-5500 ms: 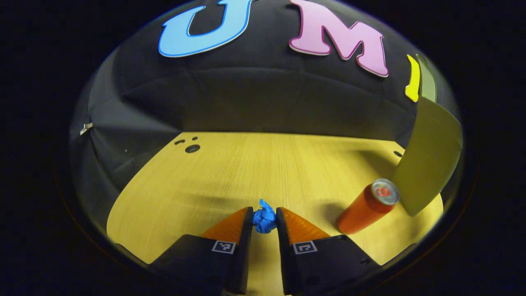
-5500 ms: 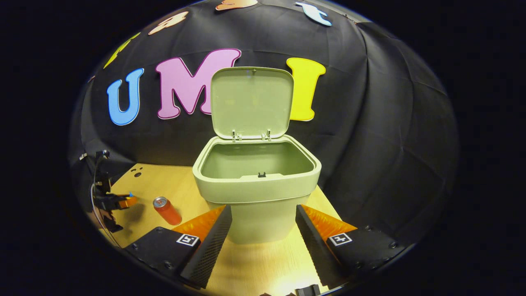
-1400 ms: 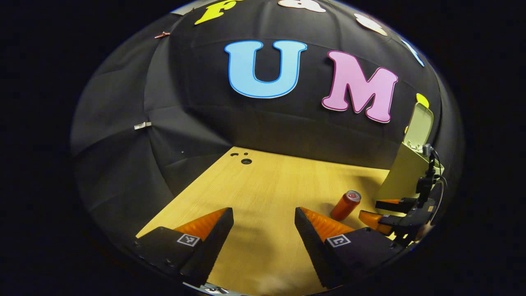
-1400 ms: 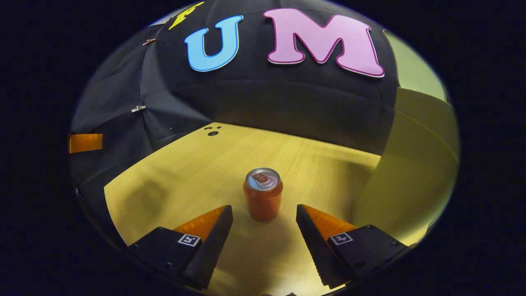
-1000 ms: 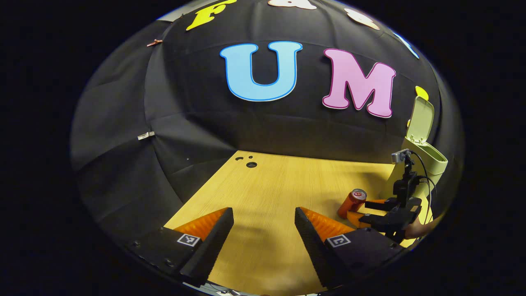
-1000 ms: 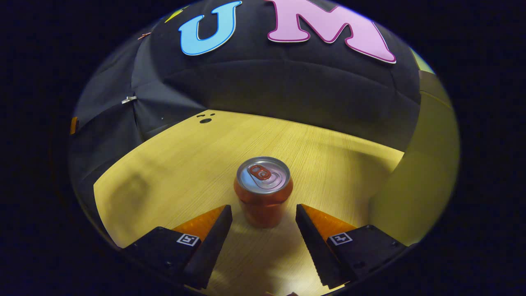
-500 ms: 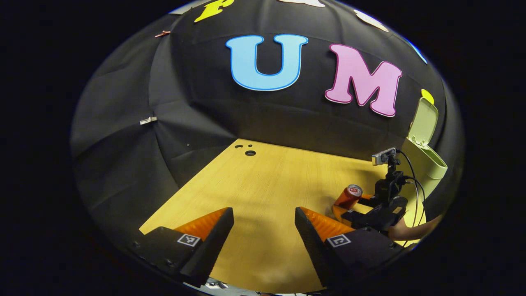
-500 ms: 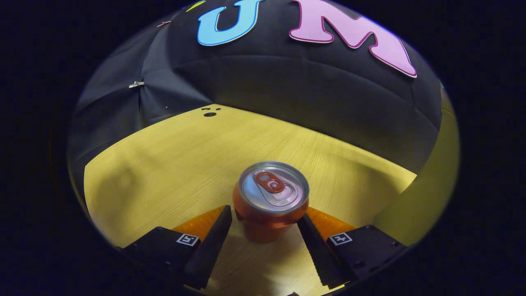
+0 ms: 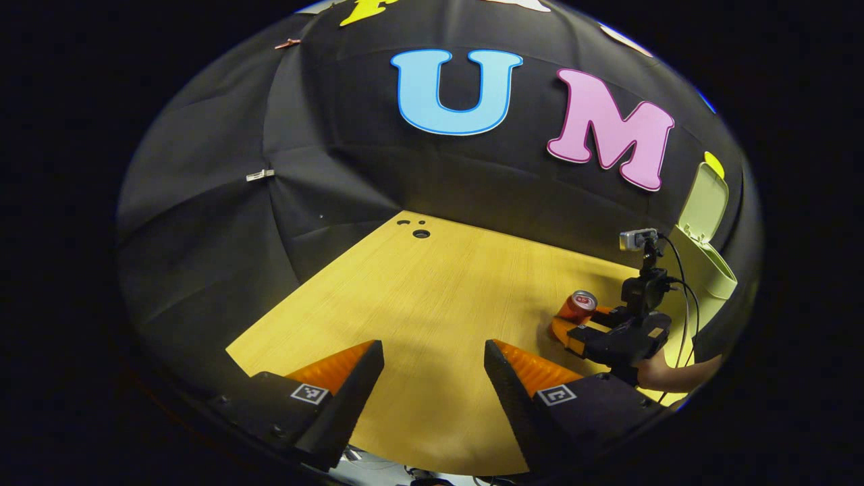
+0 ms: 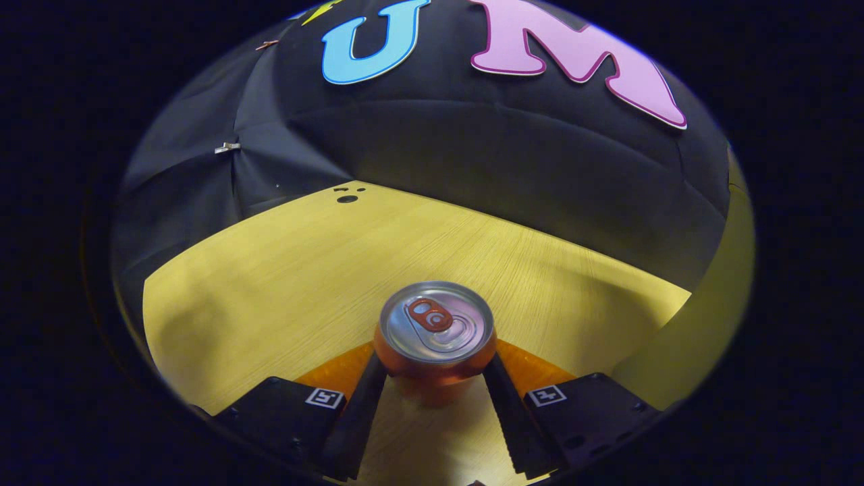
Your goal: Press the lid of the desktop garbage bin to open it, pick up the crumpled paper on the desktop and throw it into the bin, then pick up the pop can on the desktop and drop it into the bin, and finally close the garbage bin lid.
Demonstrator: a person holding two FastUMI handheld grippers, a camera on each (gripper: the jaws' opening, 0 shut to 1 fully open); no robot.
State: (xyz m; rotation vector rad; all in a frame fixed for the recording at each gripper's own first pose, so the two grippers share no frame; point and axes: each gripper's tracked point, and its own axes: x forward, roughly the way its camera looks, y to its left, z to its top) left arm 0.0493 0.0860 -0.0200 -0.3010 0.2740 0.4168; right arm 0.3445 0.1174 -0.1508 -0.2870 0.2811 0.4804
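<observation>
Squeezing the pop can from both sides: right gripper, one finger pressed on each side of the can's body. Standing upright on the desk, that can, silver top up, pull tab showing. Farther back on the wood, three small dark holes near the cloth wall. At the far right edge, a pale green side of the garbage bin (close and blurry).

Hanging spread apart over the near edge of the desk: left gripper, nothing between its fingers. Off to its right and farther away, the right gripper around the pop can, with a hand holding it from behind. Behind that, the garbage bin, lid tipped up and open. Crumpled paper: not possible to tell where.
</observation>
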